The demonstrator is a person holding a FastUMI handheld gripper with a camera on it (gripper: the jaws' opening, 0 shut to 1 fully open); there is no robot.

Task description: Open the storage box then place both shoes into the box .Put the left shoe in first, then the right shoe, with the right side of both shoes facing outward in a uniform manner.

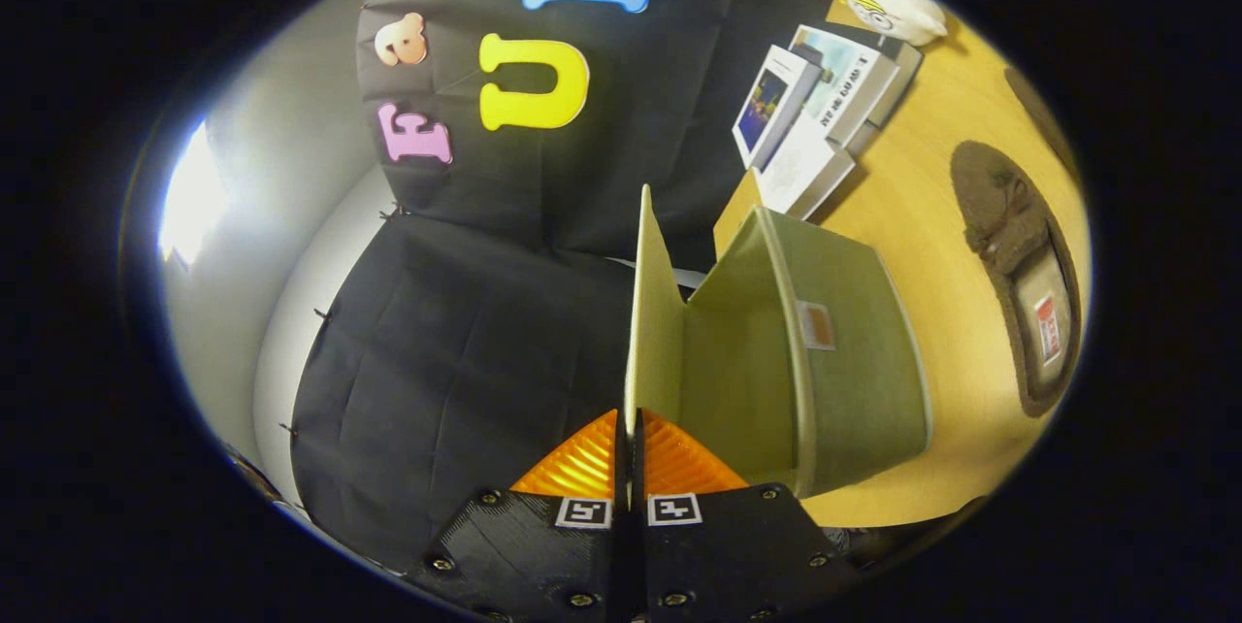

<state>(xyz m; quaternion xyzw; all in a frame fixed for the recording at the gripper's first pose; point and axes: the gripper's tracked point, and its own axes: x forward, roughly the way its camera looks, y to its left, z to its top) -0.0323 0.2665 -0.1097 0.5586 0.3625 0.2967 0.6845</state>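
A: What is the gripper (631, 424) doing?

B: Its two fingers are pressed together on the thin edge of the lid (655, 312), one finger on each face. The flap stands up between them, seen edge-on, so it looks like a narrow pale strip.

A: And the box itself?

B: One storage box (854, 380), just ahead of the fingers and a little to one side. It is rectangular, covered in a green woven cloth with paler trim along the rims, and there is a small label patch on its side. The lid is swung clear of the opening, so the box is open. I cannot see to the bottom of the inside.

A: How many shoes can you count?

B: One I am sure of: a brown shoe (1019, 278) with a fuzzy, suede-like surface and a pale insole, lying on the table (922, 206) beyond the box and apart from it. At the far rim there is a dark curved sliver; I cannot tell what it is.

A: Anything else?

B: The table is smooth yellow wood. Beyond the box sit three or so books (815, 114), flat and stacked loosely, and one white plush toy (888, 2) past them.
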